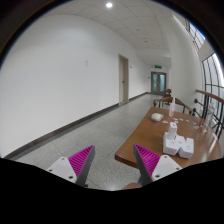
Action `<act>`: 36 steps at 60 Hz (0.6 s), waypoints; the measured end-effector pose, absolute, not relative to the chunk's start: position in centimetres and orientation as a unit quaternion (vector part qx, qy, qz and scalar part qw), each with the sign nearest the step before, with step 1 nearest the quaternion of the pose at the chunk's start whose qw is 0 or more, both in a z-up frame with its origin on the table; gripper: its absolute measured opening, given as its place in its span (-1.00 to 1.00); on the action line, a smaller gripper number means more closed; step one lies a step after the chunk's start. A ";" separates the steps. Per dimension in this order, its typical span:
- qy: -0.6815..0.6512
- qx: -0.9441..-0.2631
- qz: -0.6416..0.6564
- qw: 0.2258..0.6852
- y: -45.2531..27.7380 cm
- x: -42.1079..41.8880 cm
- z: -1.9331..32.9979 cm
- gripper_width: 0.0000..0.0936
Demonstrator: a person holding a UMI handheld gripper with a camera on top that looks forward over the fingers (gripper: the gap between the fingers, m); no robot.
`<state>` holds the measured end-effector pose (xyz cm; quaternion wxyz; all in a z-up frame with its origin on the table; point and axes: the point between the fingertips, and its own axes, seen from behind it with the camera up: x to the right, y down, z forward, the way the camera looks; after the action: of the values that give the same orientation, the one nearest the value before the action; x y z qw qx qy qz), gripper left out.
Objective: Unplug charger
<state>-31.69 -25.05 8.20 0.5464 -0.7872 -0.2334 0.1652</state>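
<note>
My gripper (113,166) is open and empty, its two magenta pads (80,160) spread wide with grey floor between them. A brown wooden table (140,140) runs ahead to the right of the fingers. On it, beyond the right finger, lies a white power strip (173,146) with a white charger (172,130) standing plugged into it, and another white block (187,148) beside it. The gripper is well short of the charger and to its left.
A long corridor with a speckled grey floor (90,135) stretches ahead, a white wall (50,80) on the left with a door (123,80). Further along the table stand a white bowl (157,117) and small items. Windows and a railing (208,100) line the right.
</note>
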 end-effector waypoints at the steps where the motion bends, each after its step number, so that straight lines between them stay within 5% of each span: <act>1: -0.232 -0.787 0.164 0.548 -24.9 -31.7 8.2 0.70; 36: -0.117 -0.810 0.064 0.571 -6.0 -15.9 6.4 0.63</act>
<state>-15.92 -6.03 6.39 0.5709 -0.8101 -0.1173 0.0637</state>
